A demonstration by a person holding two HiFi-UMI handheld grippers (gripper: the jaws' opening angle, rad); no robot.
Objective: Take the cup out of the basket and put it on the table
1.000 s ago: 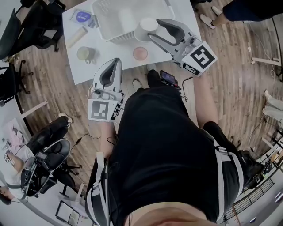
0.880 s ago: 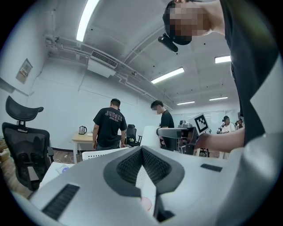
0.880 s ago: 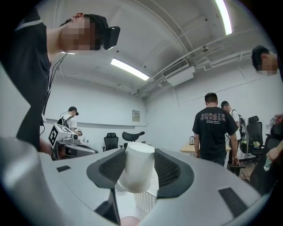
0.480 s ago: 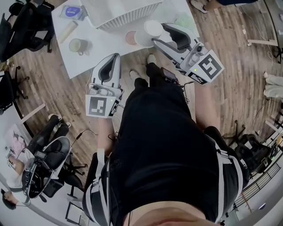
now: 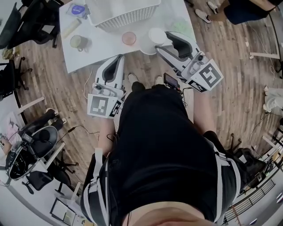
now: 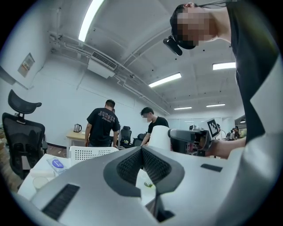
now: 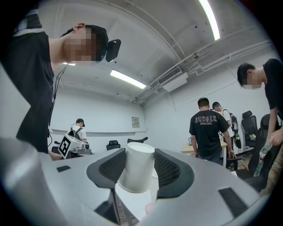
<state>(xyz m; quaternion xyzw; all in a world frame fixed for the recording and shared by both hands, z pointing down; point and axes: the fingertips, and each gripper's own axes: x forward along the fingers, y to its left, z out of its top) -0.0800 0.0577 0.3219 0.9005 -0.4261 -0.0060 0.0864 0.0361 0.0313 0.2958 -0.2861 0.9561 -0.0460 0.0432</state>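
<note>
A white paper cup (image 7: 137,170) stands upright between the jaws of my right gripper (image 7: 138,164), which is shut on its sides. In the head view the cup (image 5: 154,34) and right gripper (image 5: 161,41) are over the near part of the white table (image 5: 106,48), in front of the white perforated basket (image 5: 126,15). Whether the cup's base touches the table I cannot tell. My left gripper (image 5: 116,59) is shut and empty at the table's near edge. Its own view shows the pressed jaws (image 6: 142,152), the cup (image 6: 159,137) and the basket (image 6: 90,152).
On the table lie a pink dish (image 5: 128,38), a green mug (image 5: 78,42), a pale tube (image 5: 70,28) and a blue-labelled packet (image 5: 78,9). Office chairs (image 5: 26,22) crowd the left side. Two people (image 6: 102,126) stand beyond the table.
My right gripper has carried the cup from the basket's front corner out over the table, nearer to me. The left gripper has stayed shut and hardly moved.
</note>
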